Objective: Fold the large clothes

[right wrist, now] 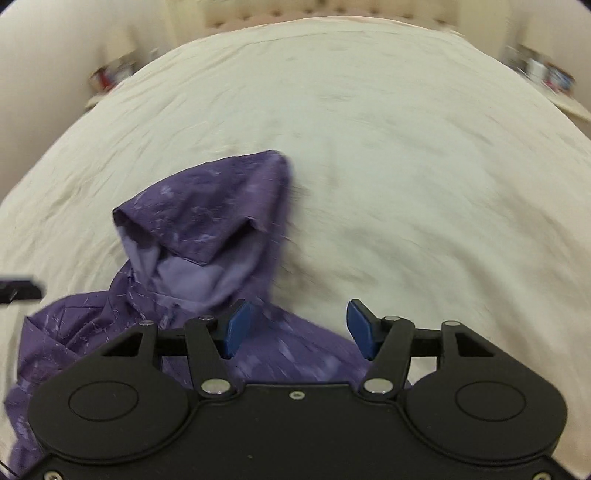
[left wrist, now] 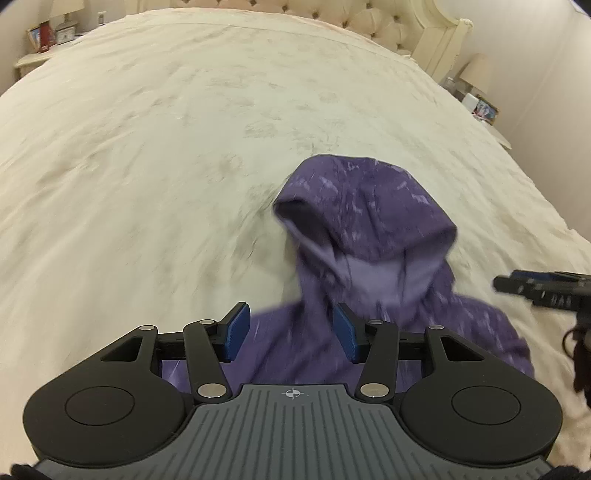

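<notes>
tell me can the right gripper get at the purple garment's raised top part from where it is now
Probably yes: the right gripper is open, nothing between its pads, and the purple garment lies just ahead and leftward on the bedspread with nothing between.

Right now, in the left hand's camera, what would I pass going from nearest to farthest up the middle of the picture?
Left gripper, jaws open with nothing pinched → purple shirt, lying crumpled on the bed → bare stretch of cream bedspread → tufted headboard.

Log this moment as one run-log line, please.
stage: fold underway | purple shirt: bunched on bed, collar up | left gripper: jaws open, empty | right gripper: jaws open, empty
</notes>
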